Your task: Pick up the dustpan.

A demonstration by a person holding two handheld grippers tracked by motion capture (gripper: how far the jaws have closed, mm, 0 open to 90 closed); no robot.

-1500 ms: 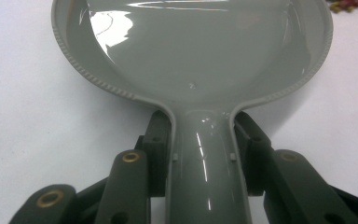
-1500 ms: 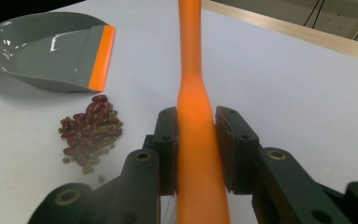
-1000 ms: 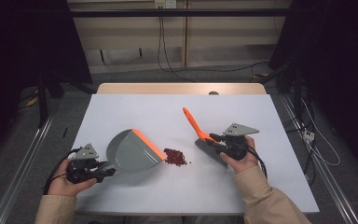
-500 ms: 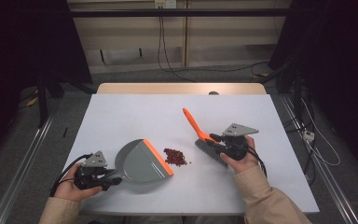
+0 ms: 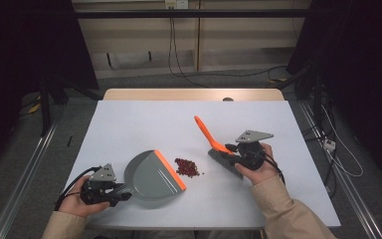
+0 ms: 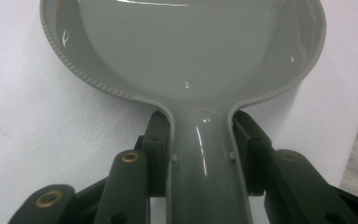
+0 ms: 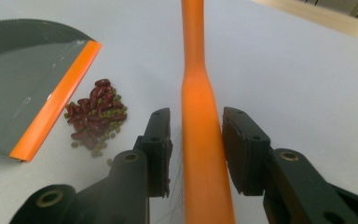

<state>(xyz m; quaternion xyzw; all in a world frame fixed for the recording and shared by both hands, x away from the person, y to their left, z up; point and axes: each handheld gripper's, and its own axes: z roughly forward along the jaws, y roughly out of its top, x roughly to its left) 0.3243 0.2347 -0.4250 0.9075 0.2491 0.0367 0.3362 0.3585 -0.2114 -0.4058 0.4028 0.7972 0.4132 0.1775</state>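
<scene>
The right gripper (image 7: pixel 193 154) jaws have just been opening and are standing off the brush (image 5: pixel 214 139) handle near the bench's middle, so it is risking toppling. The left gripper (image 6: pixel 203 149) is clamping the dustpan (image 5: pixel 151 174) toward the near edge (its lip beside the beans (image 5: pixel 187 167)); a nudge could be scattering them.

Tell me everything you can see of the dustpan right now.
The dustpan is glossy grey plastic with a rounded, ribbed back rim, an orange lip along its straight front edge and a narrow grey handle. It looks empty. It rests on the white table at front left, lip turned toward the pile of red and green beans, just short of it. The left gripper clamps the handle, fingers pressed on both sides.
</scene>
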